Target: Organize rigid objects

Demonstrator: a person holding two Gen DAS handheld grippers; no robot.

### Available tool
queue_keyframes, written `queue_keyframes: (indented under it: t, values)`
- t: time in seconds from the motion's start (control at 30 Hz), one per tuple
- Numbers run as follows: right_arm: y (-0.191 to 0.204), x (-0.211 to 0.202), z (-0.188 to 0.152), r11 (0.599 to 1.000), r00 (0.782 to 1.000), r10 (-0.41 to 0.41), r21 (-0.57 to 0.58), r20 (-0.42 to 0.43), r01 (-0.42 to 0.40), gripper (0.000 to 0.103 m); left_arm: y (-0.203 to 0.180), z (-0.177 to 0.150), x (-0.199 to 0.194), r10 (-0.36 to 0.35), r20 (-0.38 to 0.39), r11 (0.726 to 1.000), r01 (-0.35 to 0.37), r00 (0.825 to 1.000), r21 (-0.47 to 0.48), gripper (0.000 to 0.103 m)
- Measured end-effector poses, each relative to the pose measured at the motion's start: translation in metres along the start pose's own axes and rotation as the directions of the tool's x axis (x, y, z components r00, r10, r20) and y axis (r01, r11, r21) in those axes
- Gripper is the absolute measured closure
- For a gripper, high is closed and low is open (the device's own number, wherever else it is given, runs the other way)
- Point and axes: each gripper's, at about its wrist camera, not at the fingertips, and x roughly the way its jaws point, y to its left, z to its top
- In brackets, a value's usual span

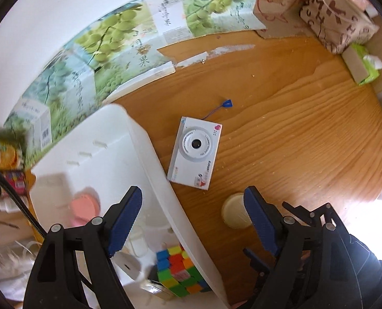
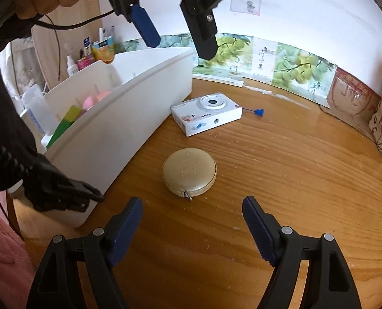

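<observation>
I see the wooden table [image 2: 281,170] filling most of both views, with fruit-printed cardboard [image 1: 108,43] along the wall behind it. On its left side stands my white plastic bin [image 2: 129,118], long side facing the open tabletop. Inside it, from the left wrist view, I can make out a colourful puzzle cube [image 1: 180,270] against the near wall, a pink round piece [image 1: 84,208] farther in, and a white item between them that I cannot identify.

My left gripper [image 1: 192,219] hangs over the bin's edge, jaws wide apart with nothing between them; one finger is above the bin, the other above the table. From the right wrist view I see it high over the bin's far end [image 2: 180,41].

My right gripper [image 2: 192,221] is low over the table, jaws also spread and empty.

A white compact camera [image 2: 207,113] lies flat, lens up, just beside the bin, its blue-tipped strap [image 2: 259,112] trailing away behind it. Nearer to me, a round gold tape measure [image 2: 189,175] lies flat ahead of the right gripper's fingers, apart from them and from the camera.
</observation>
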Motion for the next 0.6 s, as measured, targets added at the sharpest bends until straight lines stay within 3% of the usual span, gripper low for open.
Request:
queue_keyframes:
  t: [0.33, 0.6]
  values:
    - [0.004, 0.022, 0.015, 0.999, 1.0, -0.021, 0.028, -0.012, 0.021, 0.023, -0.013, 0.036, 0.032, 0.029, -0.111, 0.992, -0.015, 0.993, 0.123, 0.019]
    - [0.014, 0.035, 0.022, 0.998, 0.998, -0.056, 0.04, -0.026, 0.057, 0.023, -0.02, 0.046, 0.063, 0.063, -0.182, 0.986, -0.033, 0.981, 0.162, 0.019]
